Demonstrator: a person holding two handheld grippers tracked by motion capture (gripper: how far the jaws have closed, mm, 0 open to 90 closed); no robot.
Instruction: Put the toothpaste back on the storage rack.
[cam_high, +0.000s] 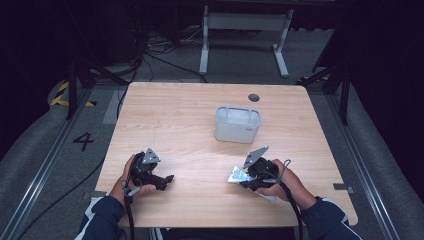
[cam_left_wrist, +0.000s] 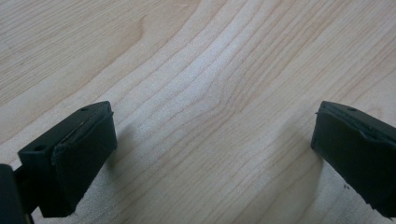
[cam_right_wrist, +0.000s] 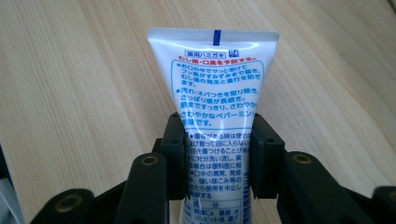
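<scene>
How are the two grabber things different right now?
The right gripper is shut on a white tube; the left gripper holds nothing. The right gripper's fingers sit close together, while the left gripper's fingers stand wide apart. Both are black, hand-held, low over the wooden table.

Table: light wooden tabletop (cam_high: 190, 115) with rounded corners is sitting mid-room; a dark round grommet (cam_high: 254, 97) is showing near its far edge.
Floor: grey carpet (cam_high: 30, 150) is running around the table; a black numeral "4" (cam_high: 83, 141) is lying to its left.
Rails: metal floor tracks (cam_high: 42, 170) are flanking both sides.
Hazard tape: yellow-black strip (cam_high: 62, 97) is showing far left.
Far furniture: white frame legs (cam_high: 205, 45) are standing beyond the table.
Cables: black cords (cam_high: 155, 50) are trailing across the far floor.
Light: surroundings are staying dark; the tabletop is catching most of the light.
</scene>
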